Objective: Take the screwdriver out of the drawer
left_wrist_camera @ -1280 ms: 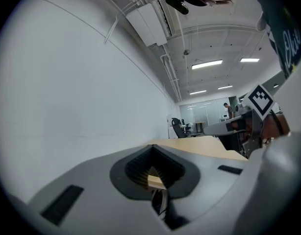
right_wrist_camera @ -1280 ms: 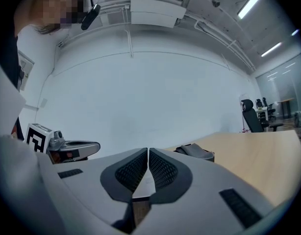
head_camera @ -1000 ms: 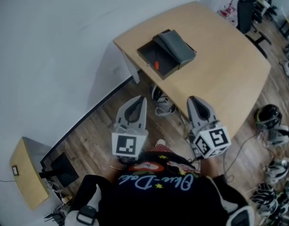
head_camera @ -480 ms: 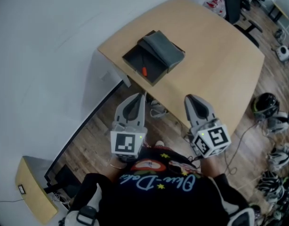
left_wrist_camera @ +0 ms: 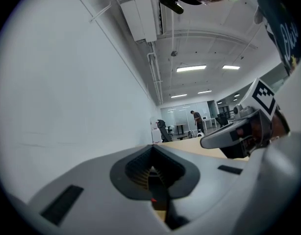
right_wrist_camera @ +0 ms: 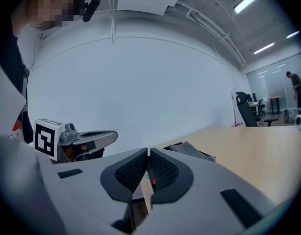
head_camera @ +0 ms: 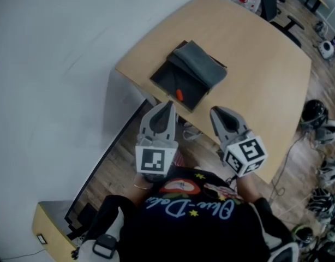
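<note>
the drawer [head_camera: 166,79] of the small grey unit [head_camera: 201,64] on the table [head_camera: 260,64] stands pulled out, so the opening step reads as done. the screwdriver [head_camera: 179,94], orange-handled, lies inside the drawer, just ahead of the left gripper [head_camera: 167,107] and ahead and to the left of the right gripper [head_camera: 215,112]. left gripper: jaws pressed together, nothing between them. right gripper: jaws pressed together, likewise empty. both hover side by side at the near table edge, short of the drawer, touching nothing. remaining, by judgement: part one pair of jaws, reach into the drawer, clamp the screwdriver, lift it clear. extraction has not yet begun.
</note>
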The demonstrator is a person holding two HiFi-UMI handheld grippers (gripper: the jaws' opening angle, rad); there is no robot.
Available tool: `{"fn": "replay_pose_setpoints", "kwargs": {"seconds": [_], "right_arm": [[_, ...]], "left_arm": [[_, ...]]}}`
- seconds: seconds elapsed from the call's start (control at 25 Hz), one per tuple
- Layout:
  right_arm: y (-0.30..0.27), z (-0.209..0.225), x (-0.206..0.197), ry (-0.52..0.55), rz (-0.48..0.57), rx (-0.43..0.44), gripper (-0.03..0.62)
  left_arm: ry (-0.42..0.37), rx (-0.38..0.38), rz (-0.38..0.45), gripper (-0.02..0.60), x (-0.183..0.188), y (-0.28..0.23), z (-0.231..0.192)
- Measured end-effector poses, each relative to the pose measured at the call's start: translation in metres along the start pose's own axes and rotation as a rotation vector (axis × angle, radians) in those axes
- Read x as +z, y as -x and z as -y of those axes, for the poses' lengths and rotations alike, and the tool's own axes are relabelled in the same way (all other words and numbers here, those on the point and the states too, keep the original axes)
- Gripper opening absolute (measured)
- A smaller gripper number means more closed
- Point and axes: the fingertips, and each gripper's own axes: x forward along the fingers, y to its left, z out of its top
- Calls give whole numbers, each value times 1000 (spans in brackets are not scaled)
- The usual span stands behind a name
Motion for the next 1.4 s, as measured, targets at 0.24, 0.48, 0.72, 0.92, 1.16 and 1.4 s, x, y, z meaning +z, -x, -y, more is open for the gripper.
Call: {"fn": "replay_pose_setpoints", "kwargs": {"seconds": [0.24, 0.48, 0.72, 0.92, 1.16, 1.4], "right_arm": [[-75, 6, -7, -3, -95, -43, 2], [-140, 10, -18, 16, -200, -86, 2], [-194, 19, -48, 37, -362, -135, 2], [-222, 17, -66, 19, -472, -167, 20], [-242, 22, -108, 0, -632, -213, 55], [-253, 23, -139, -28, -781, -200, 83]], "left_arm": [[-2, -27, -35, 0, -20, -34, -59], [34, -87, -24, 0, -28, -70, -105], [61, -152, -15, 0, -43, -103, -136], [57, -222, -15, 0, -47, -115, -150], [62, -275, -19, 0, -62, -129, -171], [97, -282, -3, 0, -65, -138, -190]]}}
